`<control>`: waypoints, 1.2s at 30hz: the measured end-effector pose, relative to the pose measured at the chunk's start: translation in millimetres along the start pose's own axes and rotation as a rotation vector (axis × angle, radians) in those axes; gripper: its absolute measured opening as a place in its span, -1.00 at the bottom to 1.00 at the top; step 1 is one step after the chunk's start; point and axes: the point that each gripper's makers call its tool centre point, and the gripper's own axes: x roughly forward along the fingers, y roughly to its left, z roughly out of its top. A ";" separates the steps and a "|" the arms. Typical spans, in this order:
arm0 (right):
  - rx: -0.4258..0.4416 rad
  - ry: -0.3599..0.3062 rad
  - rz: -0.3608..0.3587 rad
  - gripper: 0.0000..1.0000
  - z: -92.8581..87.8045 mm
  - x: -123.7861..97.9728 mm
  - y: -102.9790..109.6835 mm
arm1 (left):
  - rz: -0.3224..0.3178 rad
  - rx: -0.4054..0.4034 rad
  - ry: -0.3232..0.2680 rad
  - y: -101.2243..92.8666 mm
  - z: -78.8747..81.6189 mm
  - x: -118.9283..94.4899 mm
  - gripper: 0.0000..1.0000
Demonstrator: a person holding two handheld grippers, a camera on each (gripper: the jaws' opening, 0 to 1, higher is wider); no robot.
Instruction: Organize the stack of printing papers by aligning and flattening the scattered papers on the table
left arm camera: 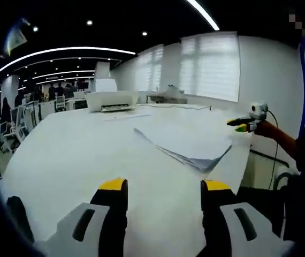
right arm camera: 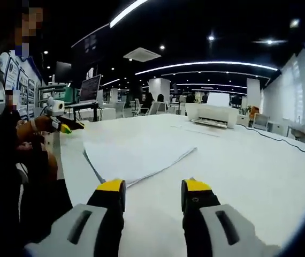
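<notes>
the fingers (left arm camera: 113,188) of the left gripper (left arm camera: 163,193) stand apart, released, holding nothing above the white desk (left arm camera: 67,155). the right gripper (right arm camera: 152,194) likewise has its fingers (right arm camera: 112,188) spread and grasping nothing. the stack of printing papers (left arm camera: 190,140) lies on the desk ahead of both, near its edge, its sheets slightly fanned and misaligned (right arm camera: 136,155). a white printer (left arm camera: 112,100) sits at the far end of the desk (right arm camera: 212,114).
</notes>
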 end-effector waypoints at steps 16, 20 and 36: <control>0.004 -0.027 -0.055 -0.22 7.0 -43.7 19.4 | -0.002 -0.024 -0.042 -40.0 4.3 -46.5 0.19; 0.003 -0.030 -0.067 -0.22 7.2 -54.1 24.7 | 0.004 -0.017 -0.043 -49.2 0.9 -58.5 0.19; 0.024 -0.067 -0.115 -0.22 5.9 -94.0 45.8 | 0.011 -0.012 -0.052 -71.3 -7.0 -95.8 0.21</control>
